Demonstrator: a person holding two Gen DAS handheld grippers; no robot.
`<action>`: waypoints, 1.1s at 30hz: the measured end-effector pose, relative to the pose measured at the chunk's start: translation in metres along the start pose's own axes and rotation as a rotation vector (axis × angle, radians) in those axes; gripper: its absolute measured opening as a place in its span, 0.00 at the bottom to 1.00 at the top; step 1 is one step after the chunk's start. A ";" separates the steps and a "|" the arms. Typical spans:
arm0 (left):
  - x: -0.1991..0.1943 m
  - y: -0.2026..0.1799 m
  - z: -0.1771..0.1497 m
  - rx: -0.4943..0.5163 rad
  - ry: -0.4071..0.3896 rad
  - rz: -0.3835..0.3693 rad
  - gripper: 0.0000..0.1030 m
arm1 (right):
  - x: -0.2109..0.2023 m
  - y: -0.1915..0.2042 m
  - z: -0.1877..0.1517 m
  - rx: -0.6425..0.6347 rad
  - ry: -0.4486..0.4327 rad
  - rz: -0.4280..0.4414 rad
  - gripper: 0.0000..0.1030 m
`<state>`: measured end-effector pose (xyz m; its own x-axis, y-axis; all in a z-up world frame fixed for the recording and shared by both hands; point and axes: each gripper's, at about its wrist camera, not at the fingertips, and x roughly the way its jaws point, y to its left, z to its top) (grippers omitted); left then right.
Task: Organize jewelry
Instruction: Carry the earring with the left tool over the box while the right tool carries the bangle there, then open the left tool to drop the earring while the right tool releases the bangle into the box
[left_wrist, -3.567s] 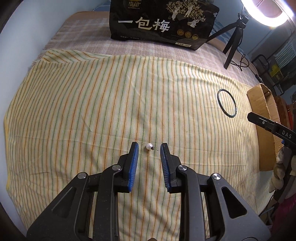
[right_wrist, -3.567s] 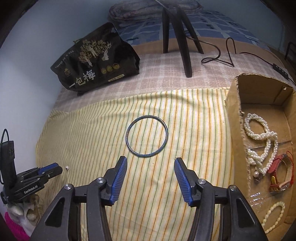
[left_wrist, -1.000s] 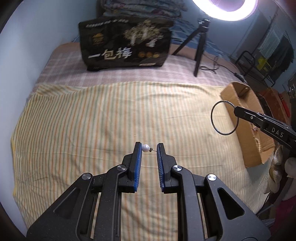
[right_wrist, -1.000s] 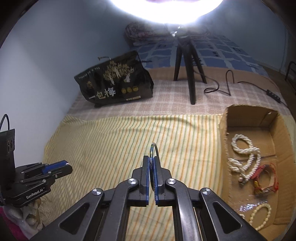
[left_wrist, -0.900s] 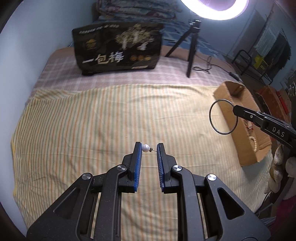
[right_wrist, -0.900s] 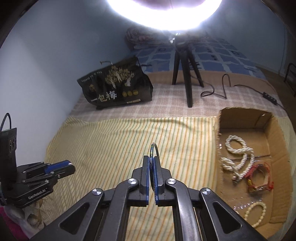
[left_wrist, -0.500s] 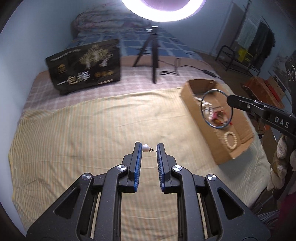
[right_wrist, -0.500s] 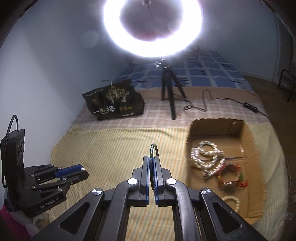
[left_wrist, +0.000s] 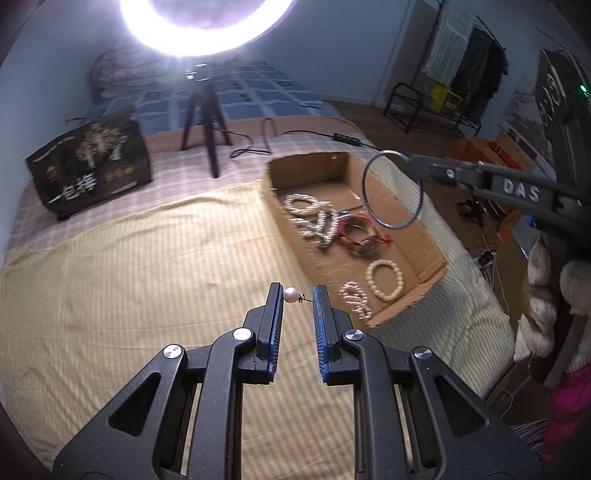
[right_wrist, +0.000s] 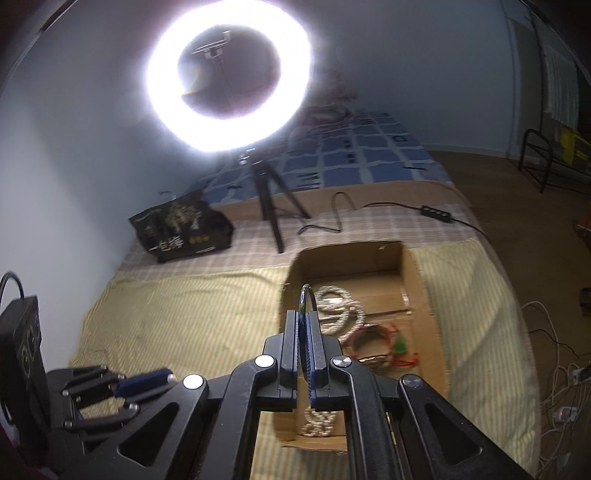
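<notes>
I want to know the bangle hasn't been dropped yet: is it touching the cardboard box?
Apart. The left wrist view shows the bangle hanging from the right gripper, in the air above the cardboard box.

yellow striped cloth (left_wrist: 147, 280), brown cardboard box (left_wrist: 430, 236), white pearl earring (left_wrist: 290, 295)
</notes>
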<state>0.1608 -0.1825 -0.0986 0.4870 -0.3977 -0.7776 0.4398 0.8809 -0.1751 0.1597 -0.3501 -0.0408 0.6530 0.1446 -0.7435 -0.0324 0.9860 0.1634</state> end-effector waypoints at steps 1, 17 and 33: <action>0.002 -0.003 0.001 0.003 0.000 -0.004 0.14 | 0.000 -0.005 0.001 0.007 -0.001 -0.003 0.01; 0.036 -0.056 0.020 0.080 -0.020 -0.007 0.14 | 0.027 -0.056 0.026 0.065 -0.001 -0.041 0.01; 0.048 -0.075 0.026 0.117 -0.037 -0.010 0.15 | 0.050 -0.070 0.033 0.065 0.018 -0.045 0.01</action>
<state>0.1707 -0.2738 -0.1069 0.5087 -0.4176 -0.7529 0.5285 0.8418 -0.1098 0.2199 -0.4147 -0.0681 0.6390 0.1028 -0.7623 0.0457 0.9842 0.1710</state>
